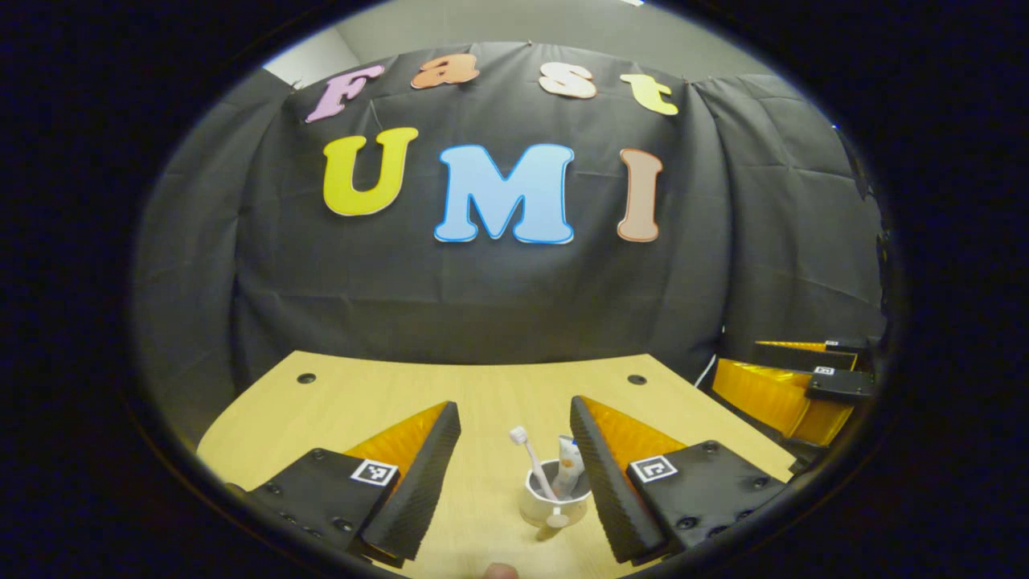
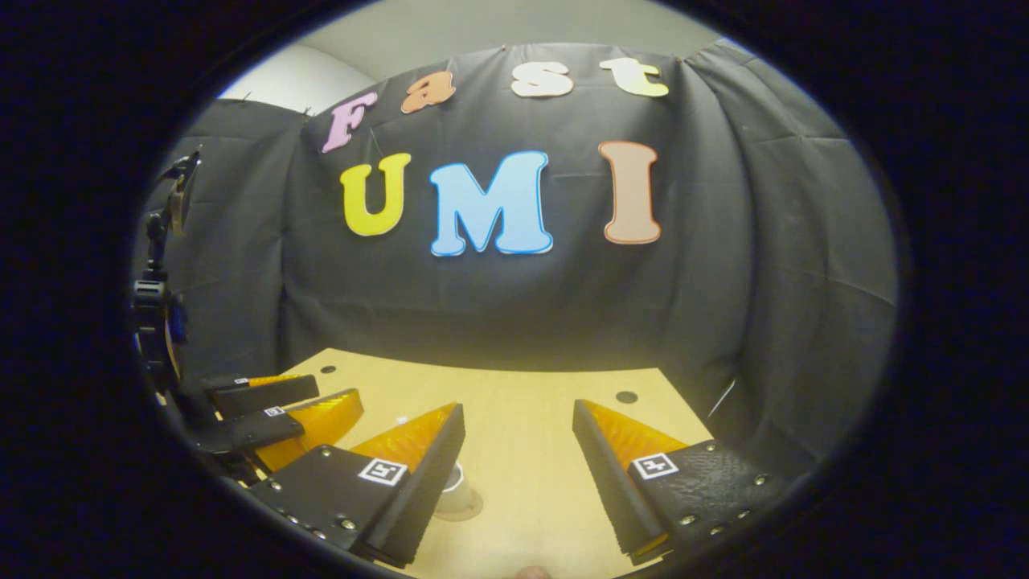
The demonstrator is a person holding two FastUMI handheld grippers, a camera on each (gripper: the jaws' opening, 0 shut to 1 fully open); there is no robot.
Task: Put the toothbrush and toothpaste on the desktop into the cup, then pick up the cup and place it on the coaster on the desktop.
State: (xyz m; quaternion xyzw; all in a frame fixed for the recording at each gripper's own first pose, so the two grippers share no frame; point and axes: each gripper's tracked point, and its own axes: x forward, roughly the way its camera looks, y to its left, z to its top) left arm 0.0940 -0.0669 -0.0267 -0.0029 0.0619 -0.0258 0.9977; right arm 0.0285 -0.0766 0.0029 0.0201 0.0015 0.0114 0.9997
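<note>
Spread wide, the left gripper [image 1: 514,474] brackets the cup [image 1: 553,503] near the desk's [image 1: 386,394] front edge, toothbrush [image 1: 532,466] and toothpaste [image 1: 569,465] upright inside, hugging its right finger. Right gripper [image 2: 514,474] gapes empty, farther off.

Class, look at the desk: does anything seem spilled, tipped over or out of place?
Nothing stands out. The cup stands upright on the desk, with the toothbrush and toothpaste inside it.

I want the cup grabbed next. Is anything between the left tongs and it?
Nothing visible. The cup, holding the toothbrush and toothpaste, stands on the desktop in the open left tongs' gap, close to one finger.
</note>
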